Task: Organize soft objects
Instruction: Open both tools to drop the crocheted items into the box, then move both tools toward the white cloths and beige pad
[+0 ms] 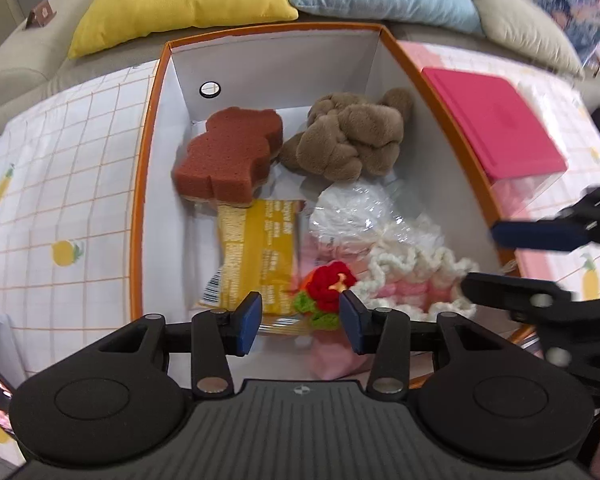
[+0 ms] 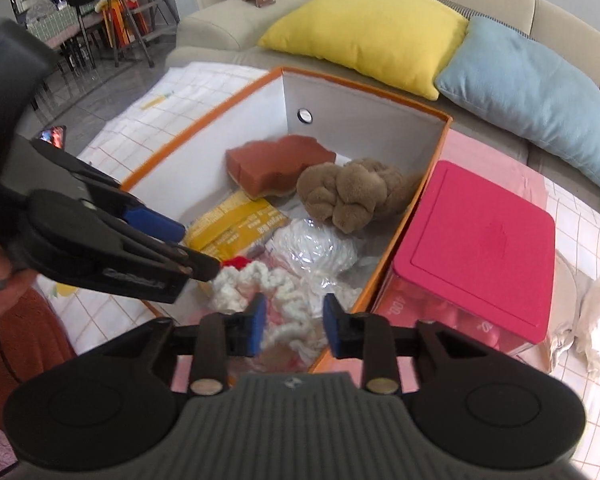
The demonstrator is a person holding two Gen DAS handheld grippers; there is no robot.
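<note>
An orange-rimmed white box [image 1: 156, 92] [image 2: 428, 192] holds a brown sponge [image 1: 228, 152] [image 2: 280, 164], a brown plush knot [image 1: 348, 140] [image 2: 352, 192], a yellow packet [image 1: 256, 252] [image 2: 232, 224], white wrapped yarn [image 1: 352, 208] [image 2: 312, 252], a red crochet flower [image 1: 330, 280] and a cream-pink knitted piece [image 1: 416, 276] [image 2: 276, 300]. My left gripper [image 1: 300, 320] is open and empty above the box's near end, by the flower; it also shows in the right wrist view [image 2: 184, 248]. My right gripper [image 2: 292, 326] is open and empty over the knitted piece; it shows in the left wrist view [image 1: 484, 256].
A pink-lidded clear container [image 1: 496, 124] [image 2: 476, 252] stands right of the box on a checked tablecloth [image 1: 60, 184]. A yellow cushion [image 2: 368, 28] and a blue cushion [image 2: 532, 92] lie on the sofa behind. White crumpled cloth [image 2: 596, 312] lies at far right.
</note>
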